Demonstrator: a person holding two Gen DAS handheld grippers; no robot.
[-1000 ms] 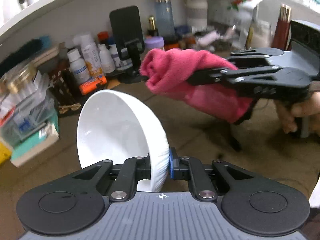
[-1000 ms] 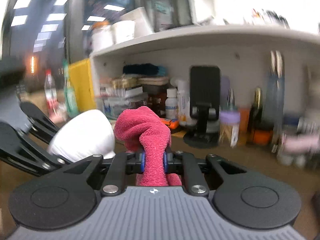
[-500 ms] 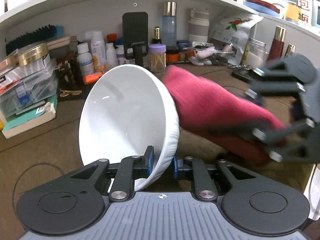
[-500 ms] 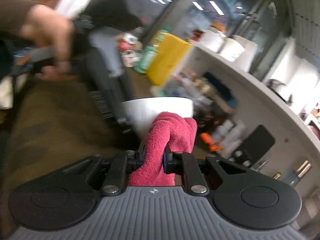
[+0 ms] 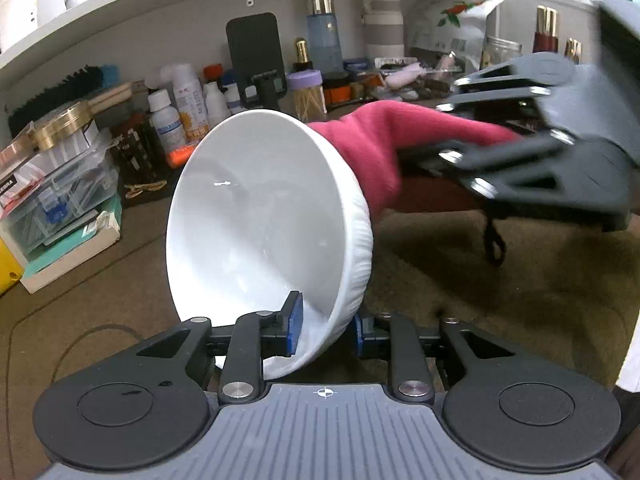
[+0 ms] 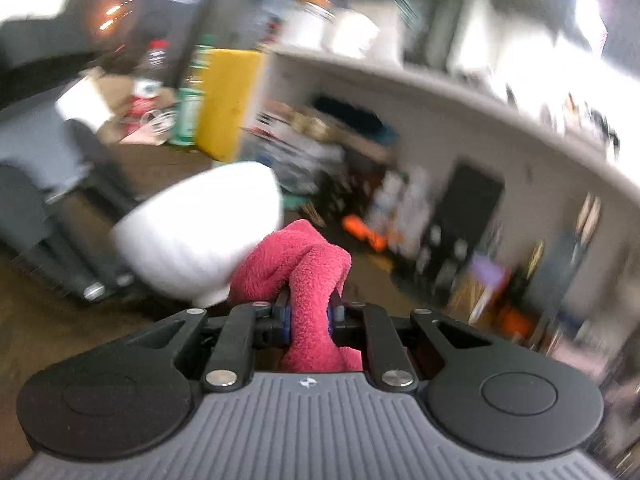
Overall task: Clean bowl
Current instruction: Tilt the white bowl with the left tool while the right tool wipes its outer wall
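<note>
- We see the white ribbed ceramic bowl [image 5: 264,224] tipped on its side between the left gripper [image 5: 326,326] jaws, rim wall in the gap, low over the brown counter [image 5: 500,300]. Whether the bowl's lower edge touches the counter, we cannot tell.
- Left jaws are opening now; the inner blue pad [image 5: 295,322] stands clear of the bowl wall, so we judge the grip gone. Risk: the bowl drops or rolls off its rim, since nothing else props it.
- The right gripper [image 6: 308,320] has its jaws clamped shut on the pink terry cloth [image 6: 308,268]; the cloth bulges just beside the bowl's outer wall, seemingly touching it, in the right wrist view.
- Risk: a cloth push against the outside of a loose bowl shoves it sideways out of the left jaws. Cause: wiping pressure with no counter-hold.
- The right wrist view is heavily blurred, so we judge that hand is moving fast; a fast swipe can knock the bowl rather than wipe it.
- Risk: a rolling bowl reaches the cluttered bottles [image 5: 188,100] and clear plastic boxes [image 5: 60,184] along the back wall under the white shelf [image 5: 120,4] and topples them.
- Risk: cloth slips in the right jaws if it snags on the ribbed wall.
- The bowl's inside looks glossy and clean from here; the outside we cannot judge, mostly hidden.
</note>
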